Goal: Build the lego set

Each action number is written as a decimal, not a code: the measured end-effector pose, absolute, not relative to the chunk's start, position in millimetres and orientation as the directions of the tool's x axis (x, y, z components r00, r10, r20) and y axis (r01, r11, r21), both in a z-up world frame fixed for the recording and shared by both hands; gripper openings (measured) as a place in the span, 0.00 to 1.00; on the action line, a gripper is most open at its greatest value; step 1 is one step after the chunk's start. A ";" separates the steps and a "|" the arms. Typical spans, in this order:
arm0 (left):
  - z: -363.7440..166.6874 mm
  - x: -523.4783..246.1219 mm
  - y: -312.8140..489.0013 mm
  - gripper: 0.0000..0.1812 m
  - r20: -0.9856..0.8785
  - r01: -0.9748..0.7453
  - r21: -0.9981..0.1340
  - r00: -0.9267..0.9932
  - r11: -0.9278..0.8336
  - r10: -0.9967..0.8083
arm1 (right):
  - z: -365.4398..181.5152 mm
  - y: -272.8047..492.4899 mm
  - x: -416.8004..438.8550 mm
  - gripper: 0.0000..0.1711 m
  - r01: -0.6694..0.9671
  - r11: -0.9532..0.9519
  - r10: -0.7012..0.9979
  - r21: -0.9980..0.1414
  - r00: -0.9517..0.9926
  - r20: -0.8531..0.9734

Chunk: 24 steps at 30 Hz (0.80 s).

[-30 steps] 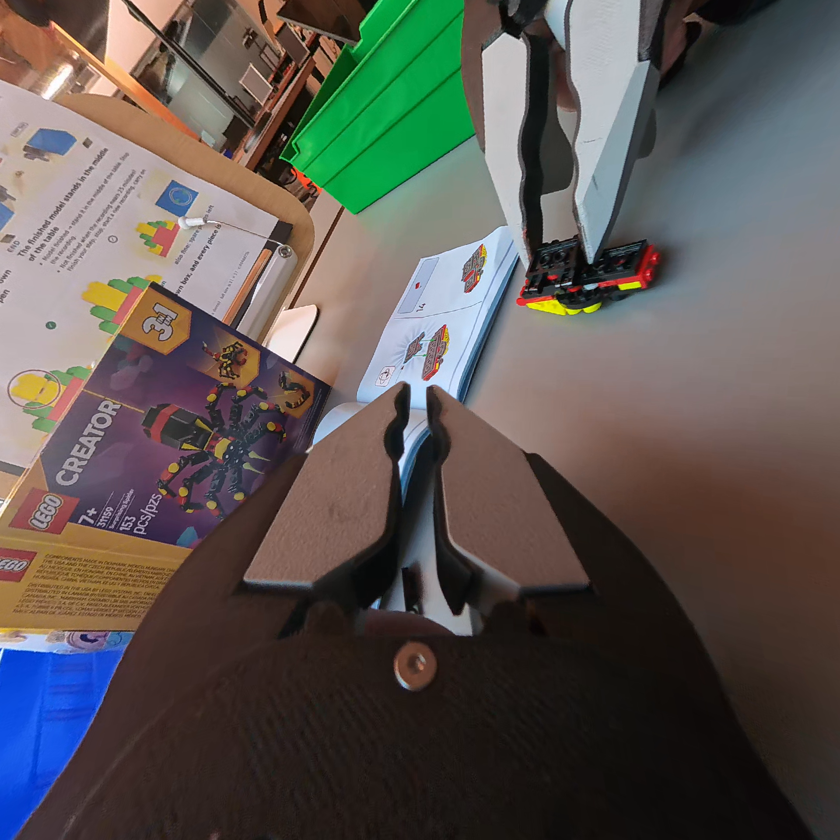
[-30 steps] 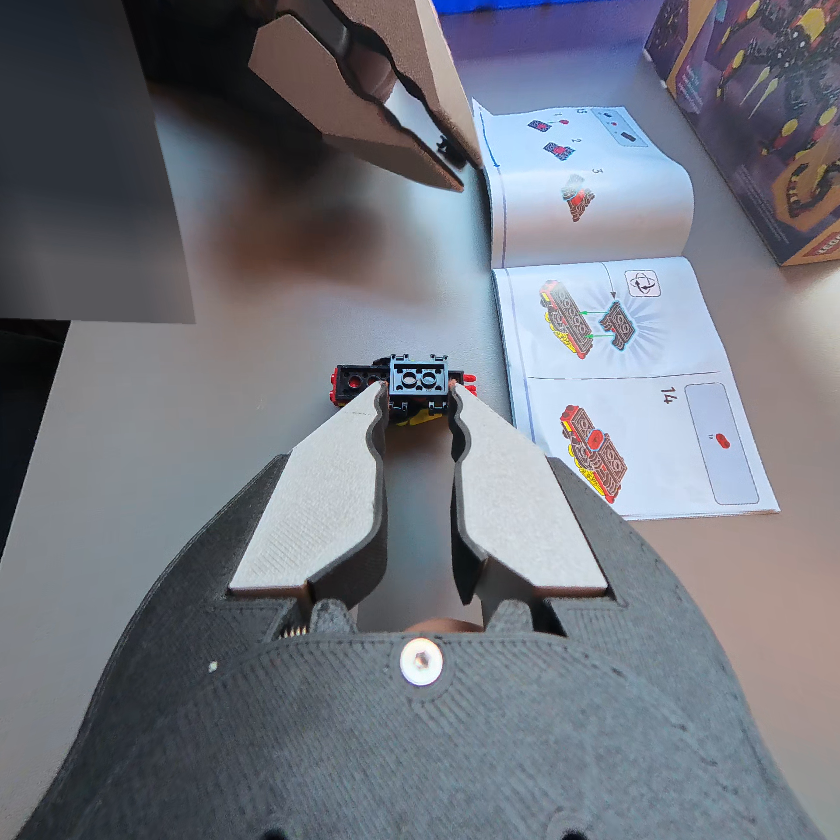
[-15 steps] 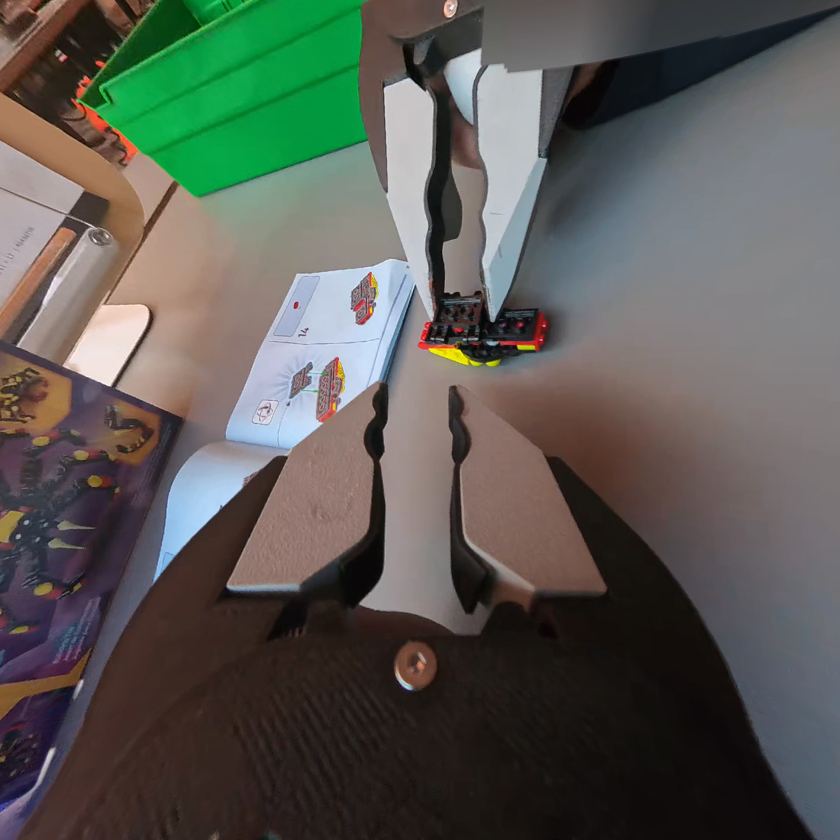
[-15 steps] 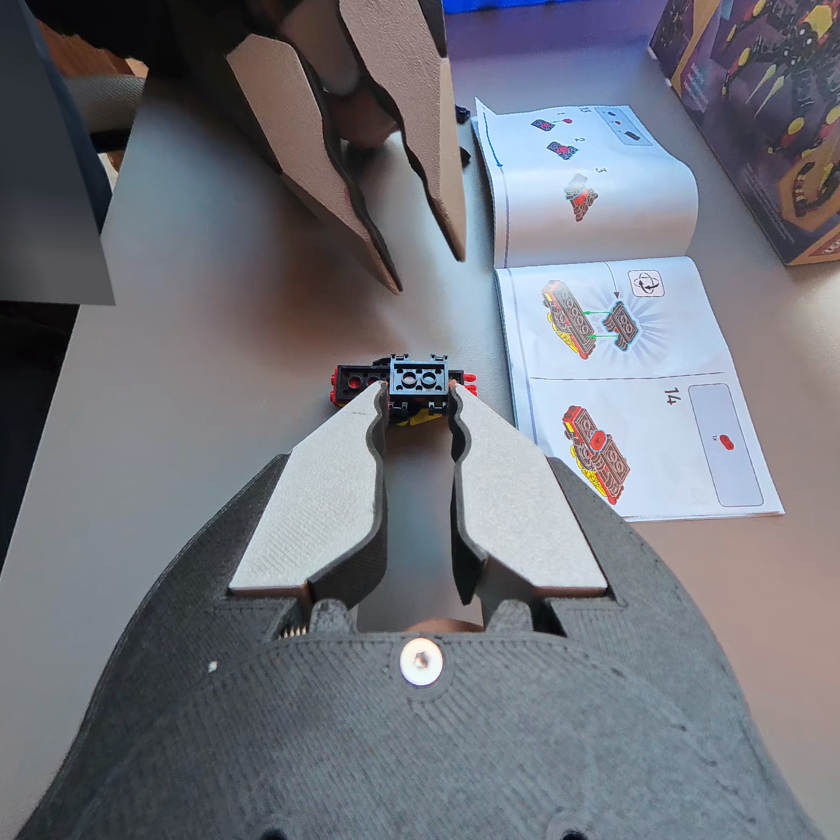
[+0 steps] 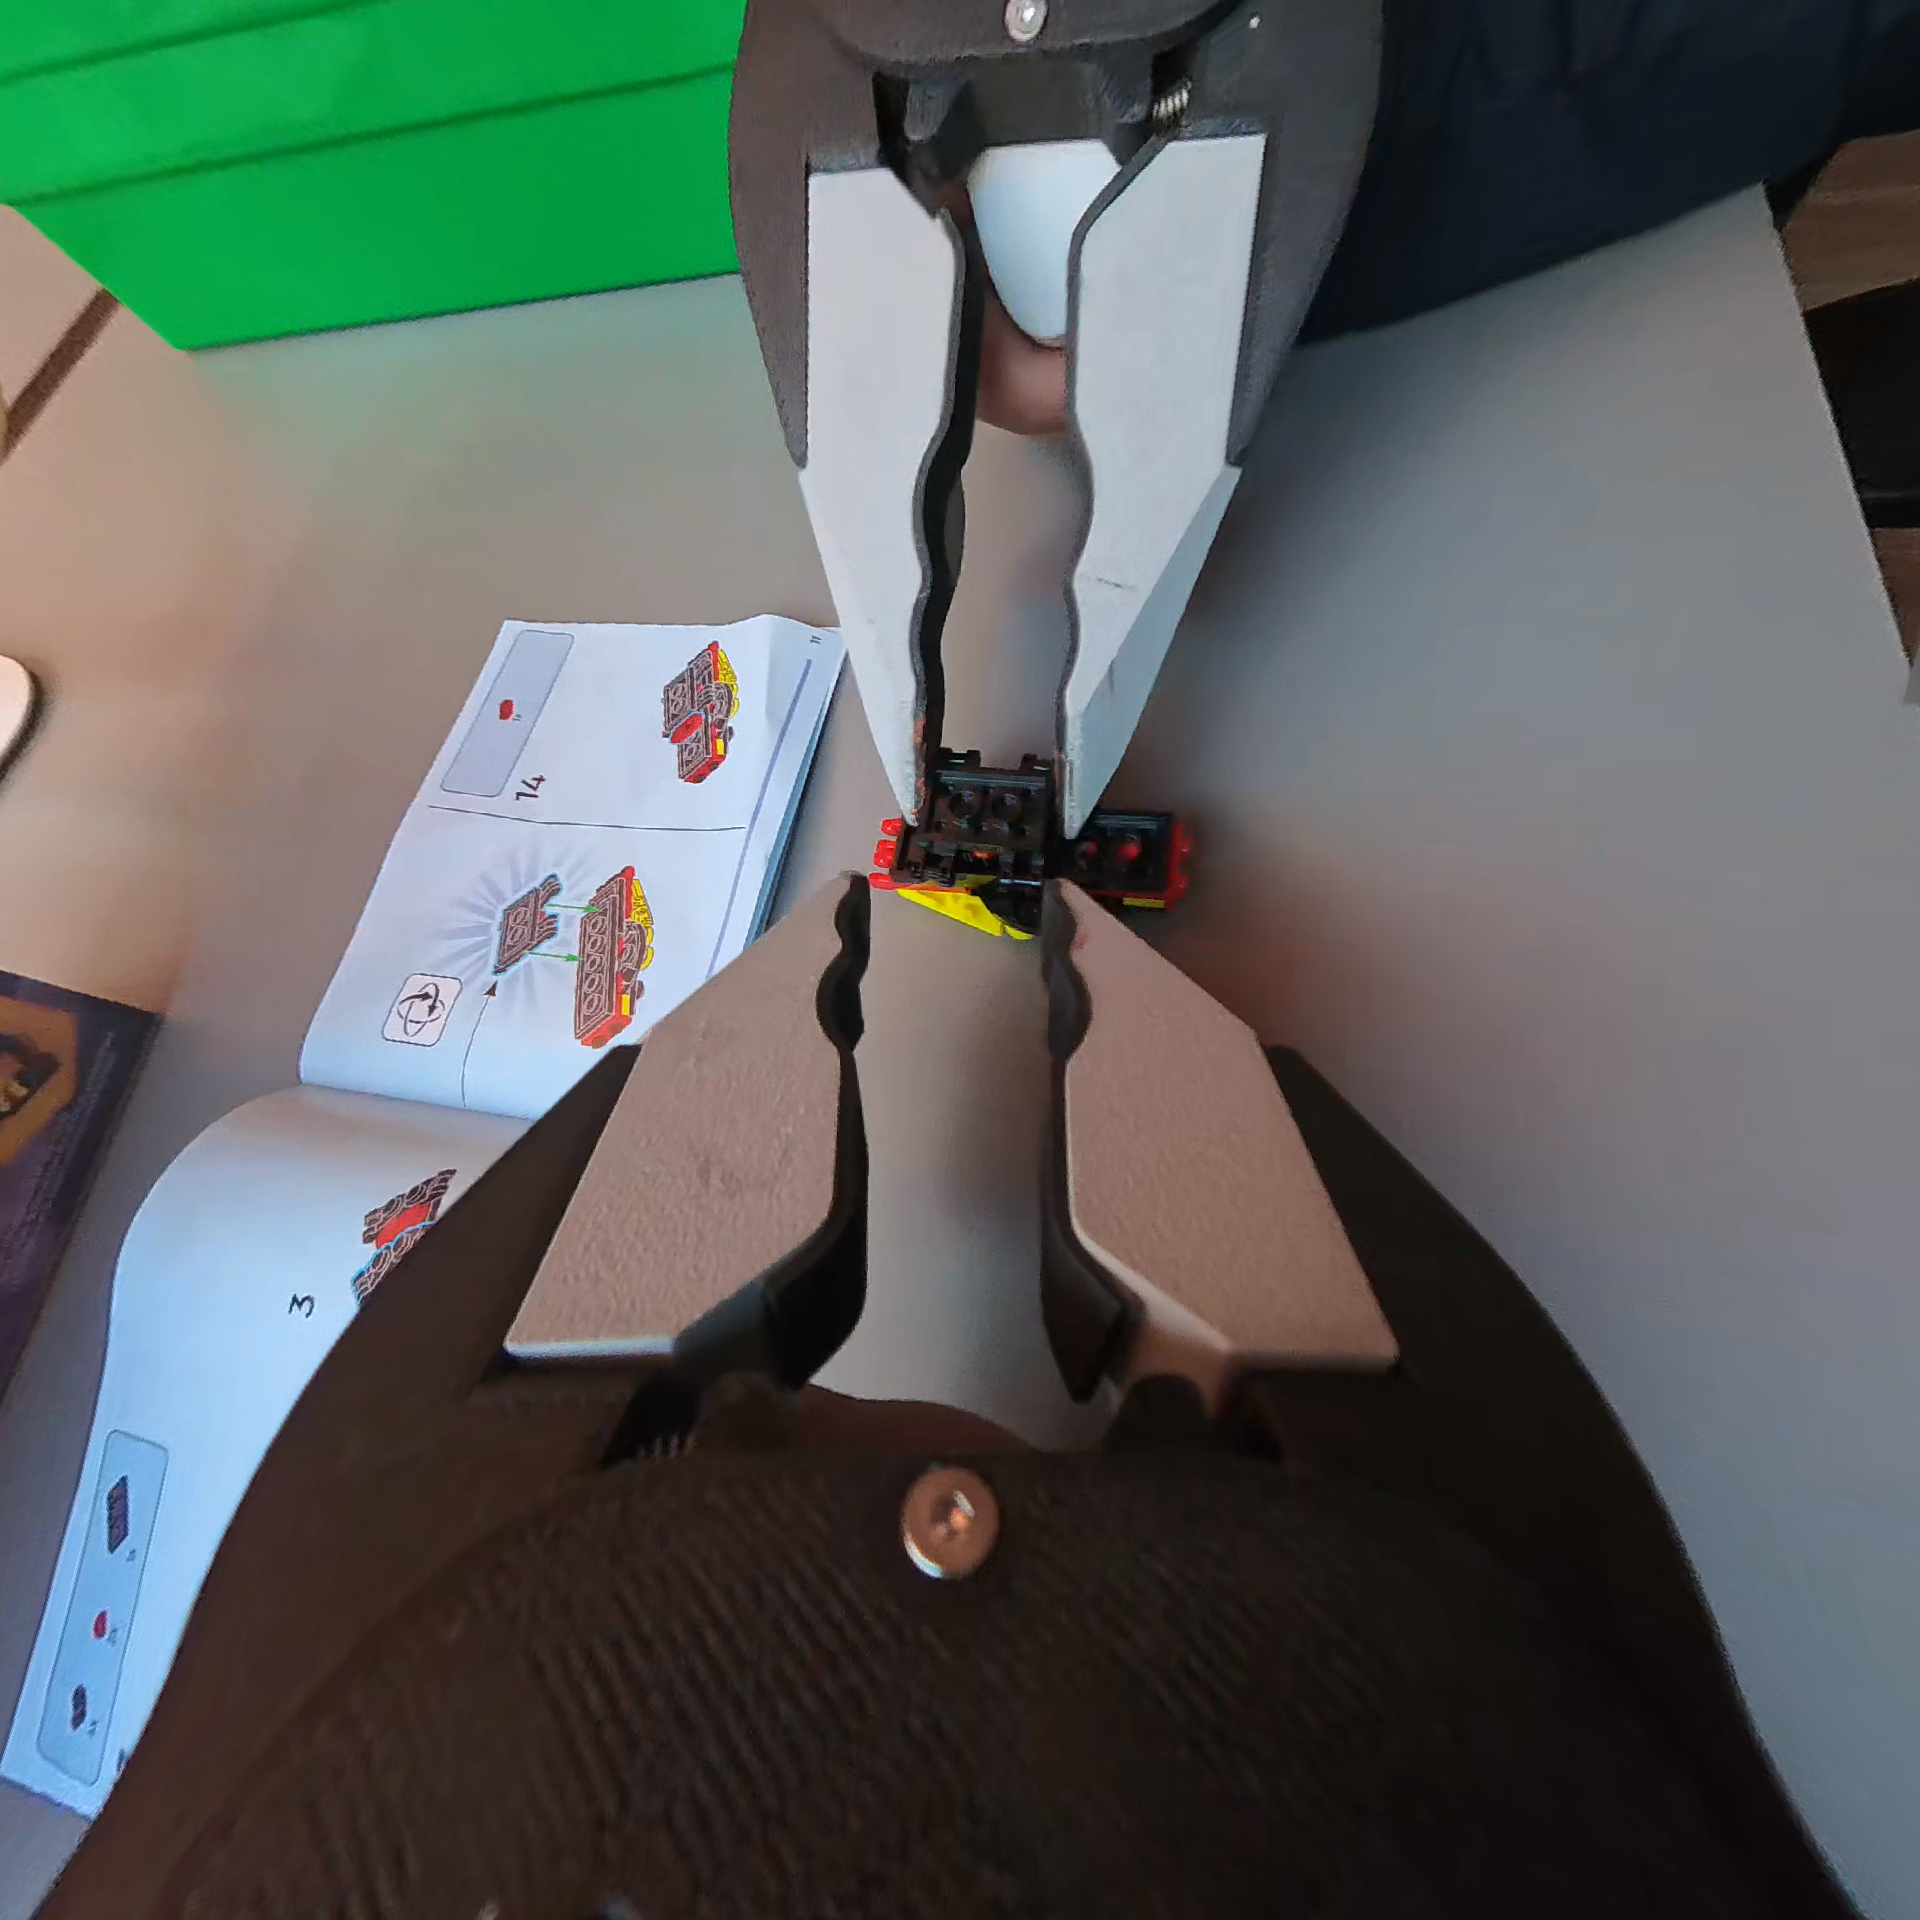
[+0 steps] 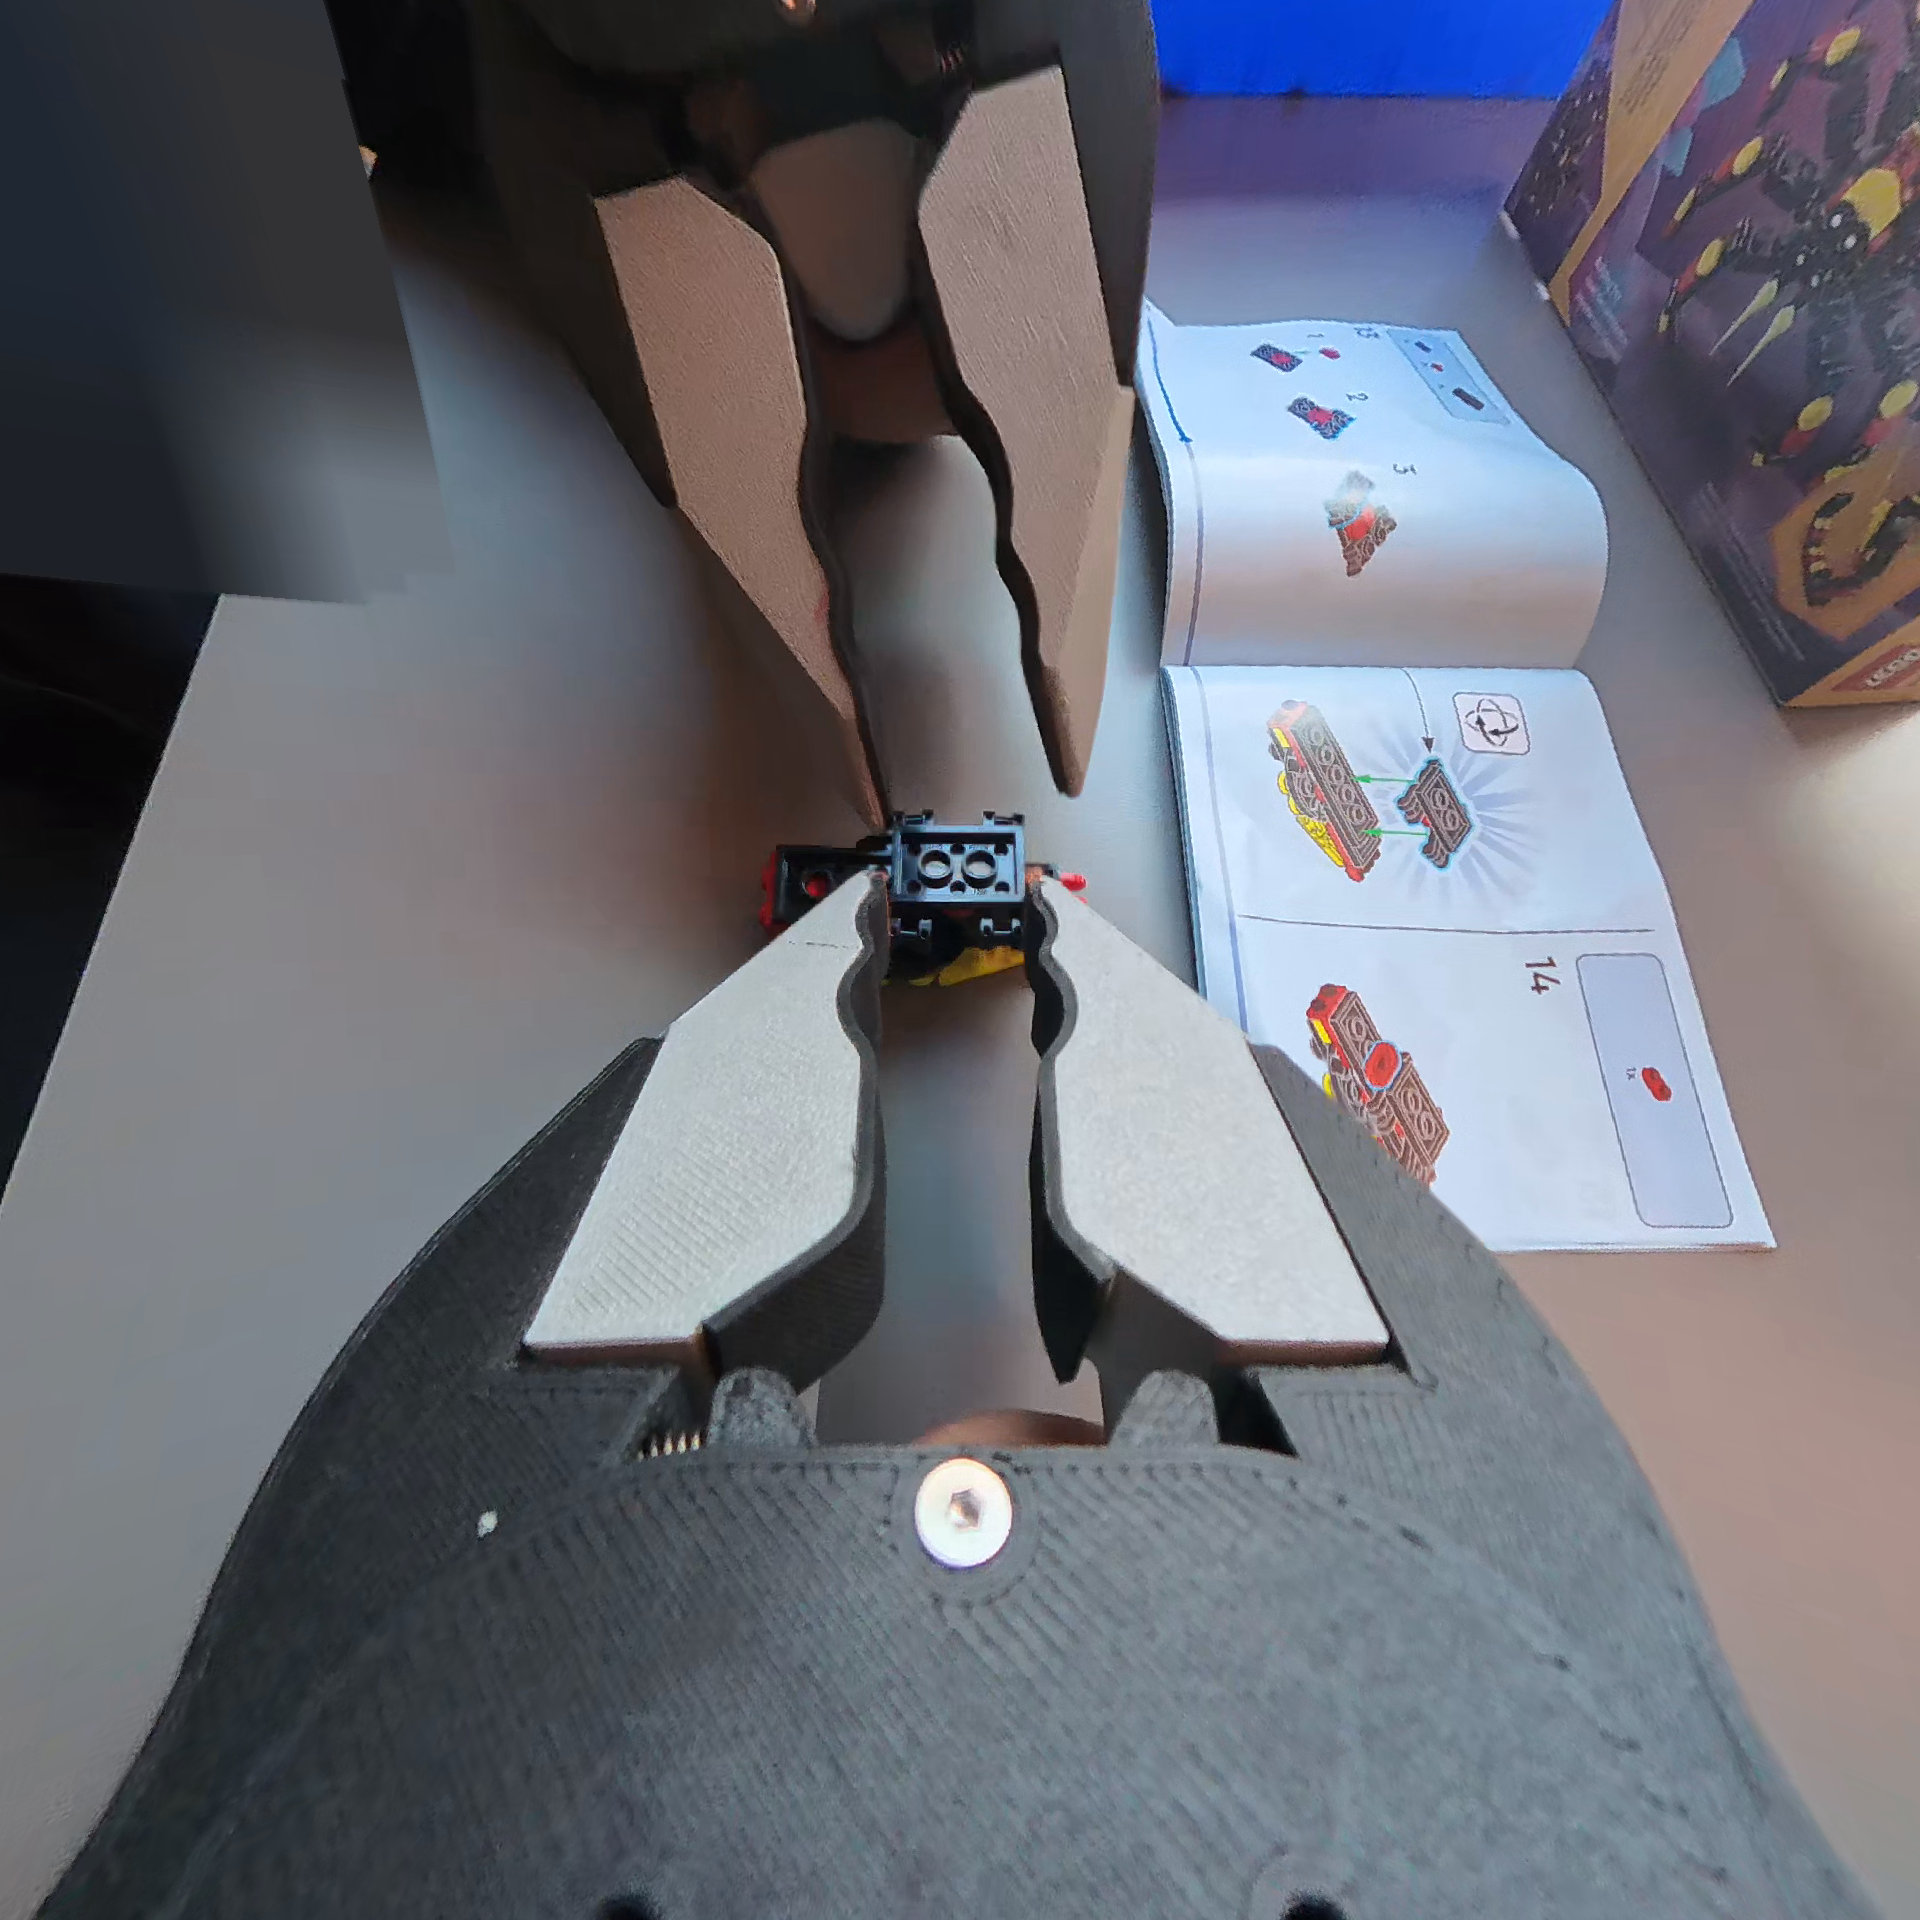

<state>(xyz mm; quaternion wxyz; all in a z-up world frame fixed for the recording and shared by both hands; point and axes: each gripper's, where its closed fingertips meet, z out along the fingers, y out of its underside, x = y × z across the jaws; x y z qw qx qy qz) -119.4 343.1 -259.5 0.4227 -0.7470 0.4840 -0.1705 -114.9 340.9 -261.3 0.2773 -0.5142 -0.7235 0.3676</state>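
A small black, red and yellow lego assembly [image 5: 1127,862] [image 6: 805,883] lies on the grey table [image 5: 1455,935]. My right gripper [image 6: 956,896] is shut on it, its fingertips clamping the black studded brick [image 6: 956,864] on top. In the left wrist view the right gripper [image 5: 989,812] reaches in from the top. My left gripper [image 5: 956,902] is open and empty, its tips just short of the assembly's near side, facing the right gripper. In the right wrist view the left gripper [image 6: 971,798] hangs just beyond the assembly.
An open instruction booklet [image 5: 582,831] [image 6: 1455,935] lies right beside the assembly. The purple lego box [image 6: 1766,364] stands past the booklet. Green bins [image 5: 364,166] sit at the table's far side. A person's dark sleeve [image 5: 1610,135] is behind the right gripper.
My left gripper has swung away from the box and booklet toward the assembly, opened, and closed in until its tips nearly reach it. The right gripper has kept its hold.
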 end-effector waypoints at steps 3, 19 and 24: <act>-256.6 -118.8 341.7 0.19 -0.137 -0.560 -0.810 0.467 -0.172 -0.874 | -256.5 337.9 -115.9 0.13 0.507 0.222 0.943 -0.833 -0.329 0.051; -250.8 -115.2 332.9 0.13 -0.143 -0.543 -0.832 0.416 -0.119 -0.898 | -246.6 331.3 -117.5 0.13 0.431 0.277 0.928 -0.859 -0.353 0.121; -248.9 -115.2 332.3 0.13 -0.136 -0.531 -0.839 0.414 -0.118 -0.900 | -245.7 330.7 -117.5 0.13 0.426 0.278 0.927 -0.861 -0.355 0.123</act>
